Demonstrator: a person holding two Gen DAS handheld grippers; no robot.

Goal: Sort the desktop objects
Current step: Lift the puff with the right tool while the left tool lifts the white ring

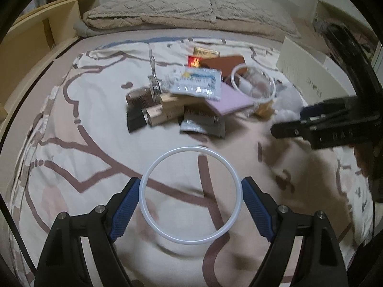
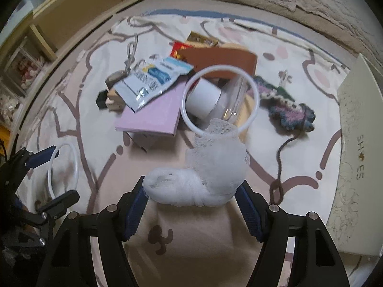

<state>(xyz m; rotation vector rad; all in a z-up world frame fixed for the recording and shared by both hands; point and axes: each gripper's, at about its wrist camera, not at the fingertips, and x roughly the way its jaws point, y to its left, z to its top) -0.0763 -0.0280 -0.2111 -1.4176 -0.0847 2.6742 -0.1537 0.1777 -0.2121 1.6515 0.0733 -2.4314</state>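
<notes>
The left tongs (image 1: 190, 192) are spread wide around a white ring (image 1: 190, 195), blue pads at its two sides; whether they touch it I cannot tell. The right tongs (image 2: 191, 191) are also spread, with a wad of white gauze (image 2: 198, 174) bunched between the pads, touching both.

All this sits on a bed with a patterned blanket (image 1: 83, 124). Beyond the ring lies a heap: a silver-blue foil pouch (image 1: 195, 82), a lilac pad (image 2: 153, 112), a brown booklet (image 2: 222, 59), small boxes (image 1: 167, 110), and a second white ring (image 2: 220, 99) leaning over a clear jar with a white cap (image 2: 205, 98). A crocheted piece (image 2: 287, 110) with trailing yarn lies right of the heap, near a cream shoebox (image 2: 354, 143). Folded bedding (image 1: 167, 7) lies behind.

In the left view, the right tongs reach in from the right edge.
</notes>
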